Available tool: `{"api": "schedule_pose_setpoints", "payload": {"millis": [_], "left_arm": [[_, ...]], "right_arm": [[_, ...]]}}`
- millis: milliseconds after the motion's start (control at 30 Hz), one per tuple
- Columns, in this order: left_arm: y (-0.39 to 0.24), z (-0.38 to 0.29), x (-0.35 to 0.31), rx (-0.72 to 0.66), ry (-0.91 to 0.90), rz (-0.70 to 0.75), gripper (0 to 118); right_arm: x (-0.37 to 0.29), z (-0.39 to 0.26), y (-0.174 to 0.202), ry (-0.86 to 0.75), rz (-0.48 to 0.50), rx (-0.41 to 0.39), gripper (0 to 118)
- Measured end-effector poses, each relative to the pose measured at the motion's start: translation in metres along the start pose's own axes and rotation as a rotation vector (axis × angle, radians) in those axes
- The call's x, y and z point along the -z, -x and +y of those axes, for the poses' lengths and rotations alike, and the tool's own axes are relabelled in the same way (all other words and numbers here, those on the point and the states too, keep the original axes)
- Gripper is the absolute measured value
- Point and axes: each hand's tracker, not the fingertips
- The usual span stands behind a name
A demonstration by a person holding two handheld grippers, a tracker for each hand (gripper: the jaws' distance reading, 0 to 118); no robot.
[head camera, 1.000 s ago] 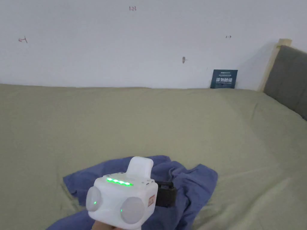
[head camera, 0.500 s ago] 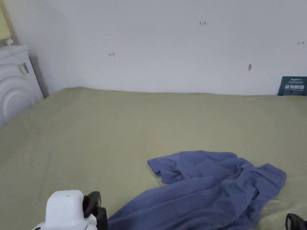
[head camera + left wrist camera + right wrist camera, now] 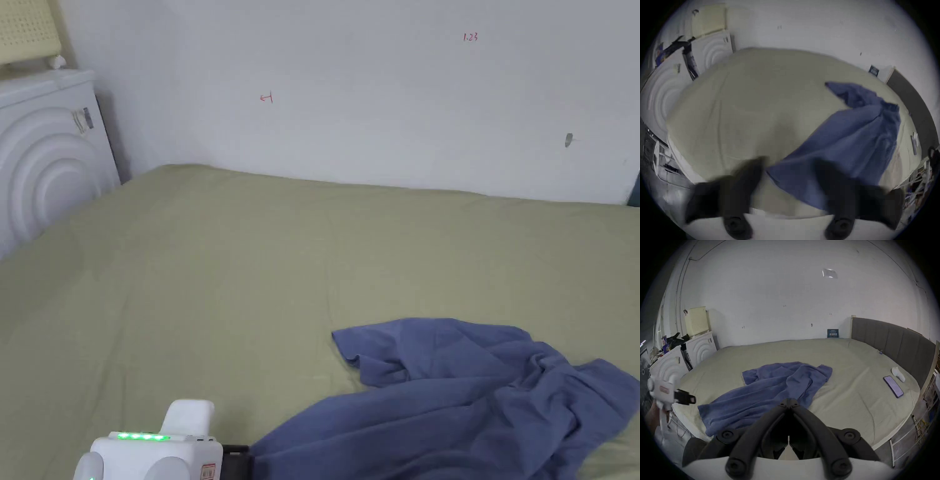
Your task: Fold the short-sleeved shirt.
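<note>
step: pre-fold, spreading. crumpled blue short-sleeved cotton shirt (image 3: 769, 395) lies on olive bedsheet (image 3: 843, 369), hem corner btwn my left gripper (image 3: 789, 175) jaws, spread wide. right gripper (image 3: 788, 402) pressed together, empty. next: close left on corner, grip opposite corner w/ right, pull flat.

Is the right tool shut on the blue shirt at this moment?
No: the right tool has its jaws together in front of the blue shirt, with no cloth between them.
</note>
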Motion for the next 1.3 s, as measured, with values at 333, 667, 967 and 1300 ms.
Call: {"api": "schedule_pose_setpoints", "payload": {"millis": [333,667,967,1300], "left_arm": [[-0.015,-0.010,0.017,0.116,0.022,0.018,71],[-0.014,-0.005,0.017,0.178,0.016,-0.046,3],[-0.003,-0.003,0.025,0.101,0.036,-0.095,3],[-0.008,-0.001,0.024,0.115,0.050,-0.074,3]], "right_arm": [[0.054,0.021,-0.040,0.159,-0.107,0.006,0],[0.201,0.100,-0.132,0.222,-0.127,0.004,0],[0.360,0.127,-0.181,0.457,-0.117,0.054,42],[0.374,0.118,-0.170,0.501,-0.110,0.076,19]]}}
